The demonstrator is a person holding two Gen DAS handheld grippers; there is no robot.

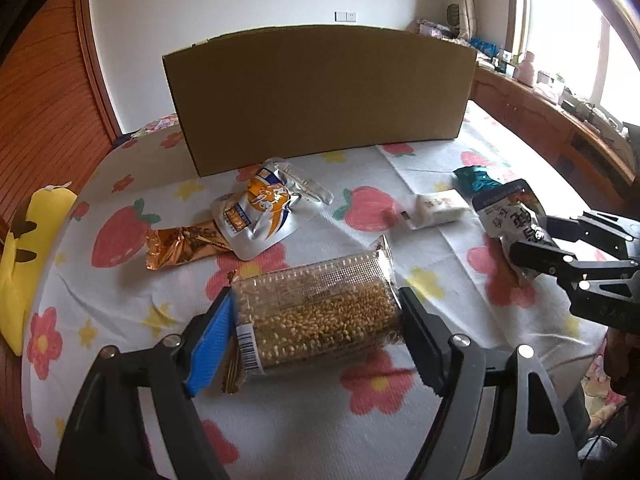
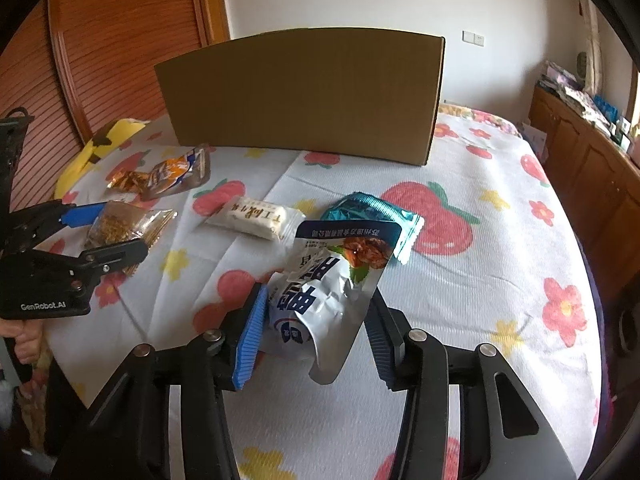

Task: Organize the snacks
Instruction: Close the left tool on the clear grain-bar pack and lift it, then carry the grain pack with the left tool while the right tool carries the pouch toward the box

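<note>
From the left wrist, the left gripper (image 1: pixel 316 320) has its jaws set against both ends of a clear pack of puffed-grain bars (image 1: pixel 320 308), pinching it; whether it is lifted off the strawberry-print sheet (image 1: pixel 320 420) I cannot tell. Loose on the sheet lie an orange foil wrapper (image 1: pixel 180 246), a silver-and-orange pouch (image 1: pixel 260 216), a white bar (image 1: pixel 436 208) and a teal packet (image 1: pixel 478 178). The cardboard box (image 1: pixel 320 100) stands behind them, well apart, showing only its near wall, so nothing can be counted as packed; I judge the sorting early, with at least 6 snacks outside. The right gripper (image 1: pixel 548 248) at the frame edge holds a white-and-blue pouch (image 1: pixel 508 216).

From the right wrist, the right gripper (image 2: pixel 316 328) pinches that white-and-blue pouch (image 2: pixel 332 288), crumpled and raised above the sheet; its right pad is partly hidden behind the foil. The teal packet (image 2: pixel 372 208) sits just behind, the white bar (image 2: pixel 256 216) to its left. The box (image 2: pixel 300 96) interior is again unseen. Fisheye bending distorts the edges.
</note>
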